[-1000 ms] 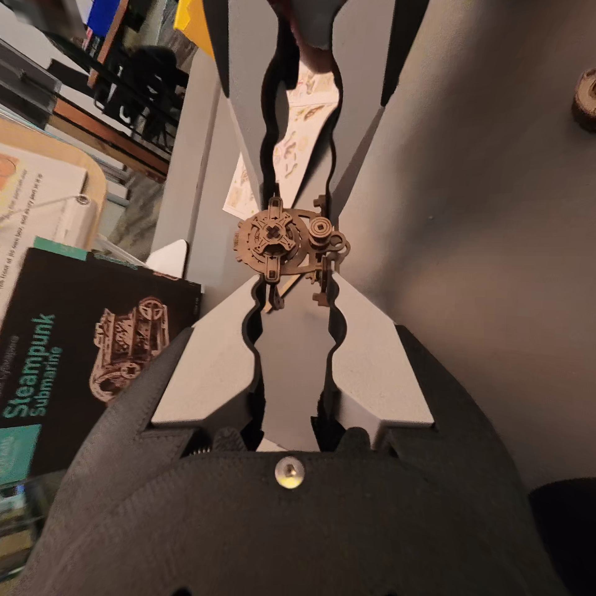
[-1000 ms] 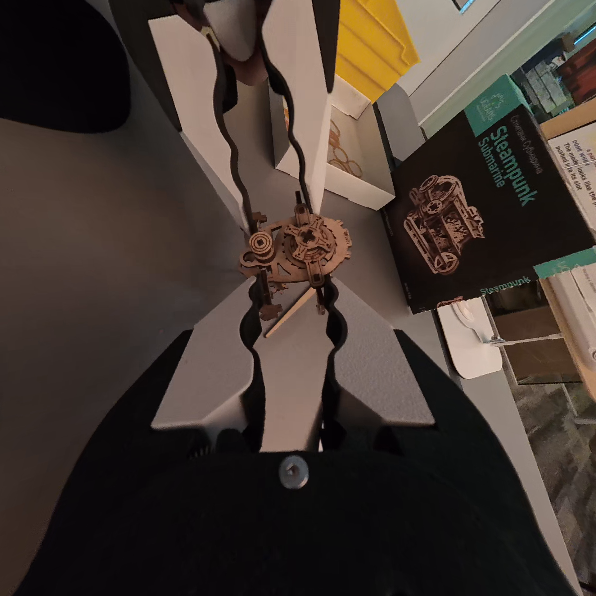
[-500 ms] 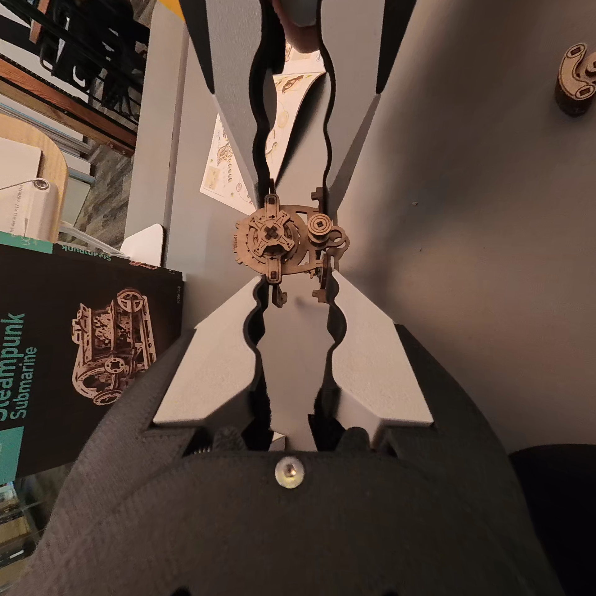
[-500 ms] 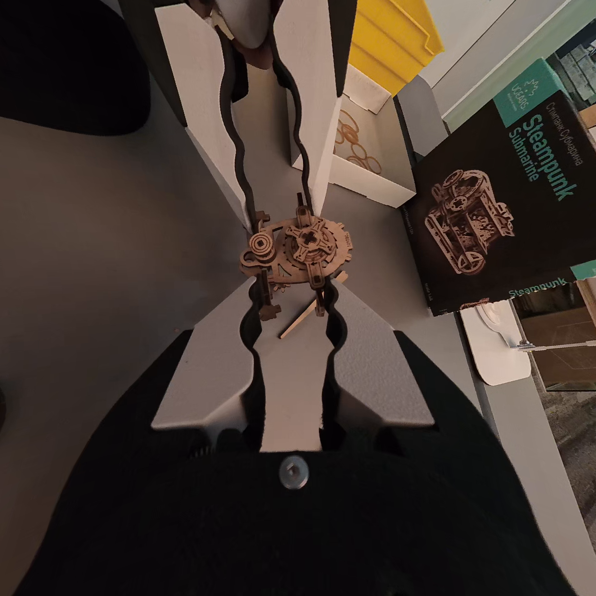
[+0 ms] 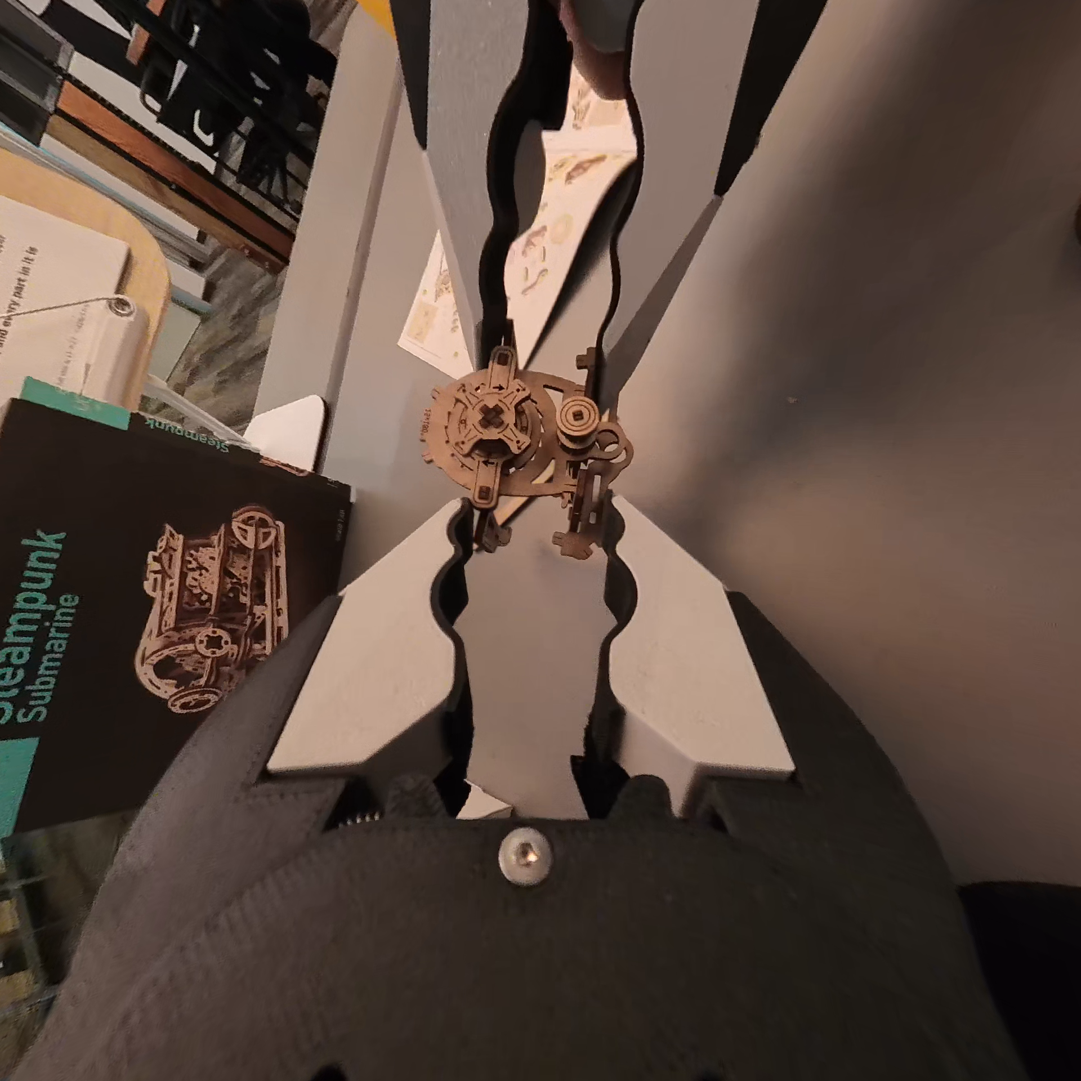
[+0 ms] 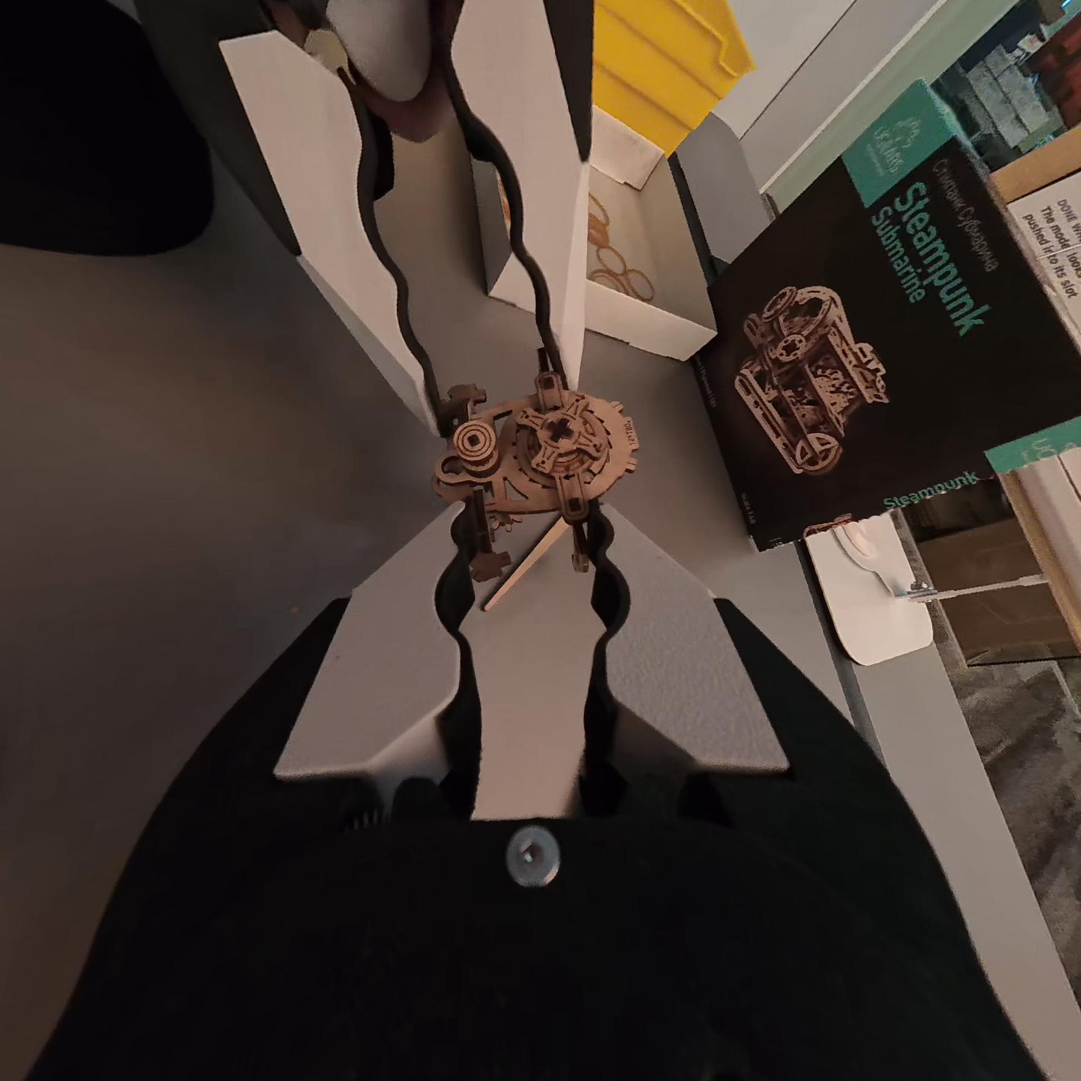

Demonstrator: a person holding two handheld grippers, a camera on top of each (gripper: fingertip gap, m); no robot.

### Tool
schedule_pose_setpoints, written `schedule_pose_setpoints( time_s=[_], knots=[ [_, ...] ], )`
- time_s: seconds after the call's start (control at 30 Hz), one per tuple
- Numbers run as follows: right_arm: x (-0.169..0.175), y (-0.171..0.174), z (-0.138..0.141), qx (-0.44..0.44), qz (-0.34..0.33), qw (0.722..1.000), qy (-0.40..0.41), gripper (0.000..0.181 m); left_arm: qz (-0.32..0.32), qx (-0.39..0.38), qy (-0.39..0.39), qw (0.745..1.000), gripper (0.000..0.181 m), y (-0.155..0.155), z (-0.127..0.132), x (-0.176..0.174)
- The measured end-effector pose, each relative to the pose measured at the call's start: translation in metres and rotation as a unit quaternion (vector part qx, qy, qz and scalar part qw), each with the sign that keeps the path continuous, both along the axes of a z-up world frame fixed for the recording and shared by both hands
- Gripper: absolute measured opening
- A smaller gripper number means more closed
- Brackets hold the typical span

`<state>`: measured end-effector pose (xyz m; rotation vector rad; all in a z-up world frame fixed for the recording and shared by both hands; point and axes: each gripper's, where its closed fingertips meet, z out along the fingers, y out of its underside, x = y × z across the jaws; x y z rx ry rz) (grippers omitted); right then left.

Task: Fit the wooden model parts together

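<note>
A brown wooden gear assembly (image 5: 520, 444) with a large cross-hub wheel and a small round wheel hangs above the grey table. My left gripper (image 5: 535, 515) is shut on its near side, fingers pressing the two protruding legs. My right gripper (image 5: 544, 354) comes in from the opposite side and grips the far legs. In the right wrist view the same assembly (image 6: 532, 456) sits between my right gripper (image 6: 529, 523) and the left gripper (image 6: 497, 386). A thin pale wooden stick (image 6: 526, 561) shows under the assembly; I cannot tell if it is attached.
The black model kit box (image 5: 146, 585) stands at the table's edge, also in the right wrist view (image 6: 877, 351). A white box with rubber bands (image 6: 620, 281), a yellow bin (image 6: 655, 70), a white stand (image 6: 866, 596) and an instruction sheet (image 5: 544, 245) lie around. My two grippers' fingertips are within a few centimetres of each other. The right tips stand about 7 centimeters off the thin pale wooden stick (image 6: 526, 561).
Both grippers swung together with the assembly, so the background shifted one way and back. The hold on the assembly has not changed.
</note>
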<state>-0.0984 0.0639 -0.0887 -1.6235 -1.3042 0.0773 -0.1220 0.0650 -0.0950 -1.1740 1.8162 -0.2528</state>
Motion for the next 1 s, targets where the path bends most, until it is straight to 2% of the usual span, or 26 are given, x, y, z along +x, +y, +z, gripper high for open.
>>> schedule_pose_setpoints(
  time_s=[0.1,0.3,0.73,0.87,1.0],
  knots=[
    [-0.002,-0.002,0.002,0.006,0.003,1.000,0.002,0.036,0.005,-0.007,-0.020,1.000,0.037,0.000,0.006,0.002],
    [-0.004,-0.003,0.000,0.007,-0.001,1.000,-0.009,0.036,0.008,0.004,-0.002,1.000,0.037,-0.001,0.002,0.001],
    [-0.004,-0.003,-0.004,-0.006,-0.001,1.000,-0.004,0.036,0.015,-0.038,-0.001,0.999,0.036,-0.001,-0.002,0.001],
    [-0.003,-0.002,-0.004,-0.003,-0.001,1.000,-0.011,0.036,0.010,-0.015,-0.008,1.000,0.037,-0.001,-0.002,0.002],
    [-0.005,-0.004,-0.008,-0.003,0.002,1.000,-0.020,0.036,0.002,0.017,0.018,1.000,0.038,-0.002,-0.008,-0.001]
  ],
)
